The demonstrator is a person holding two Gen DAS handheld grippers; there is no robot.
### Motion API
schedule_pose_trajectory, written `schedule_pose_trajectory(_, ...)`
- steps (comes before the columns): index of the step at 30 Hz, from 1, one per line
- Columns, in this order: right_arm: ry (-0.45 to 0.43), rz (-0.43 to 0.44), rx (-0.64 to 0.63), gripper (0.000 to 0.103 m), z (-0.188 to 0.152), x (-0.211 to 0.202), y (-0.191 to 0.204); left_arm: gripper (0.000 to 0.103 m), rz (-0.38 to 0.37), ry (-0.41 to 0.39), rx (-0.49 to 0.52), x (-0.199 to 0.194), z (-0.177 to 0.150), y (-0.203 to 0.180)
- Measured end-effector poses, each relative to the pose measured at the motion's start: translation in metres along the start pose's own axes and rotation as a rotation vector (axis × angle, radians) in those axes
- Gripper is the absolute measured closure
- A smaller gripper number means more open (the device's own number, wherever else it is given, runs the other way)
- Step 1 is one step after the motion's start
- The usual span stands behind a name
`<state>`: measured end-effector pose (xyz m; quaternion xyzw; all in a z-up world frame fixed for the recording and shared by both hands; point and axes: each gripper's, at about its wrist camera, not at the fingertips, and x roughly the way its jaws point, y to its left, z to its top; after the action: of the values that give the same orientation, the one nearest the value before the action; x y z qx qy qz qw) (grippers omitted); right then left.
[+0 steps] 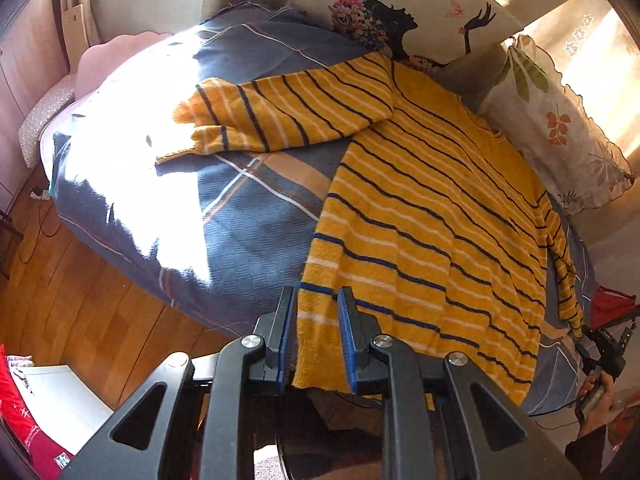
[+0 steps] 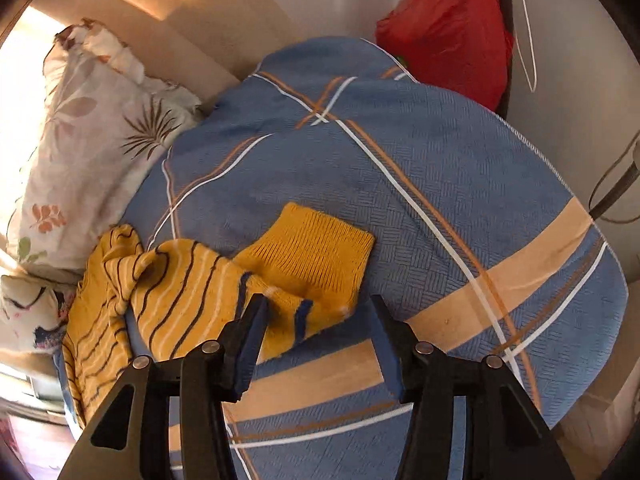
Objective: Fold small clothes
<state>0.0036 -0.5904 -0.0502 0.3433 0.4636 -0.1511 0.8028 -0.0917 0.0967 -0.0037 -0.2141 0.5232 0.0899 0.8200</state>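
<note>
A yellow sweater (image 1: 432, 216) with dark and white stripes lies spread on a blue plaid bedspread (image 1: 248, 232). Its left sleeve (image 1: 288, 112) stretches out to the left. My left gripper (image 1: 318, 308) has its jaws partly apart around the sweater's lower left hem corner; the cloth lies between the pads. My right gripper (image 2: 320, 312) is open wide just in front of the right sleeve's yellow cuff (image 2: 308, 252), with the cuff's edge between the fingers. The right gripper also shows at the far right of the left wrist view (image 1: 604, 348).
Floral pillows (image 1: 560, 120) and a printed cushion (image 1: 412, 12) lie against the headboard behind the sweater. A red bag (image 2: 448, 28) sits past the bed's far corner. Wooden floor (image 1: 80, 300) and a white box (image 1: 56, 392) lie left of the bed.
</note>
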Motion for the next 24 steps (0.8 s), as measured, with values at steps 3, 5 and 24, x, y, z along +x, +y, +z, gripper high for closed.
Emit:
schedule_pose_trajectory(3, -0.009, 0.02, 0.097, 0.048, 0.013, 0.014, -0.004, 0.083, -0.023, 0.011, 0.022, 0.006, 0.004, -0.014)
schedule_pose_trajectory(5, -0.002, 0.043, 0.157, 0.051, 0.022, 0.021, -0.009, 0.083, -0.042, 0.012, 0.031, 0.009, 0.007, -0.023)
schedule_pose_trajectory(24, -0.413, 0.191, 0.072, 0.092, 0.096, -0.12, 0.014, 0.082, -0.106, 0.012, 0.05, 0.027, 0.016, -0.059)
